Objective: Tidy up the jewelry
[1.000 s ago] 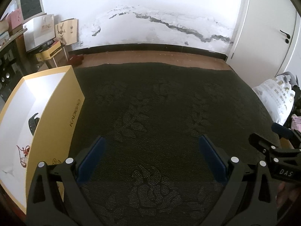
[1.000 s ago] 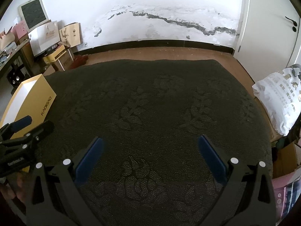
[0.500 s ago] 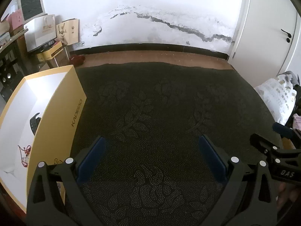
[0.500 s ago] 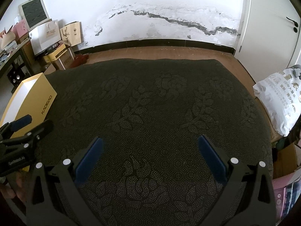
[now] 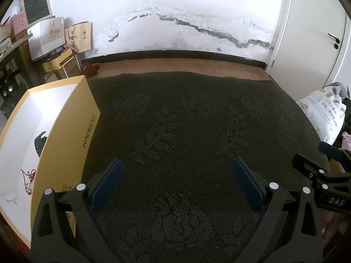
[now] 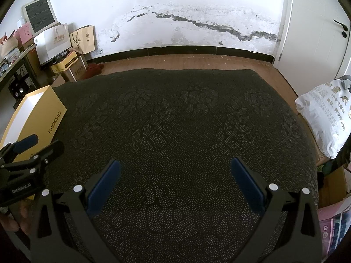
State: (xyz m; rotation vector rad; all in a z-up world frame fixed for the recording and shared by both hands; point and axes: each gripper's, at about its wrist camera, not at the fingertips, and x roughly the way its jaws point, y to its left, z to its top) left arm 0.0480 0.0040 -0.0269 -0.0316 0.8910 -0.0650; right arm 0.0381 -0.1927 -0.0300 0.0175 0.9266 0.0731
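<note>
Both tongs gape wide and hold nothing: the left gripper (image 5: pixel 177 184) and right gripper (image 6: pixel 175 184) hover over a dark floral-patterned cloth (image 5: pixel 186 120) with no jewelry on it. At far left, an open yellow box (image 5: pixel 65 131) holds a red beaded string (image 5: pixel 28 178) and a black band (image 5: pixel 39 142). Sorting looks finished or nearly so.

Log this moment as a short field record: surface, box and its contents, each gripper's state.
surface: dark floral-patterned cloth
box: yellow box, open top, white inside, at the cloth's left edge
box contents: red string piece and a black band
left gripper: open, holds nothing, over the cloth
right gripper: open, holds nothing, over the cloth
off the cloth at right: white printed bag
</note>
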